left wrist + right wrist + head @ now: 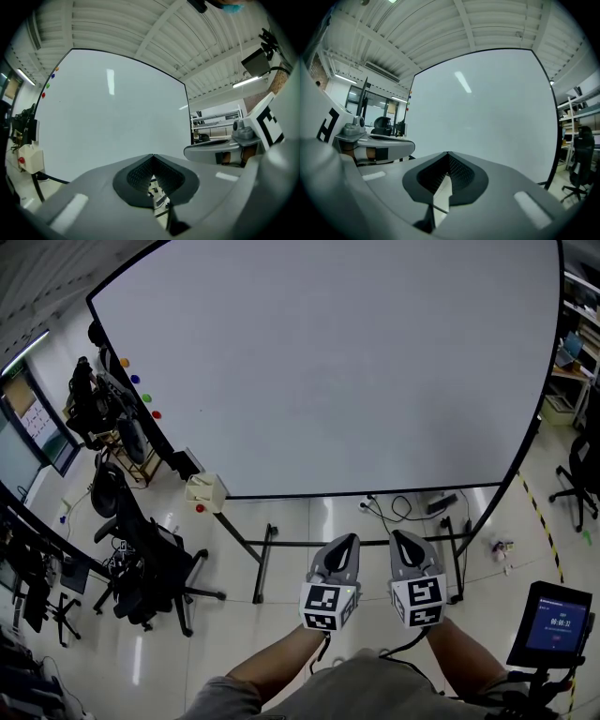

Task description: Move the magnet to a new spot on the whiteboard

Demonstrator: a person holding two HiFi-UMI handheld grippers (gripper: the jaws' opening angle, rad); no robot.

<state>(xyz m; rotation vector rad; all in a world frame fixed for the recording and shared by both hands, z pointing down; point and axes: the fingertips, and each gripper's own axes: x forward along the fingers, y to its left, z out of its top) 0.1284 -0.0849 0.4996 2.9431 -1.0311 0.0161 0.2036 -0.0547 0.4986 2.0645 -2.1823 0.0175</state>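
The big whiteboard (337,362) stands on a black frame straight ahead. Orange (125,362), blue (134,379), green (146,397) and red (156,414) magnets sit in a line near its left edge; the left gripper view shows the green magnet (48,86) and red magnet (43,95) at the board's upper left. My left gripper (349,538) and right gripper (401,534) hang side by side below the board's lower edge, well short of it. The left gripper (153,156) and right gripper (448,153) are both shut, tips together, with nothing between them.
A small white box (206,491) hangs at the board's lower left corner, with a red dot (199,508) by it. Black office chairs (141,549) stand at the left and another chair (581,474) at the right. Cables (403,507) lie under the board. A screen on a stand (551,622) is at lower right.
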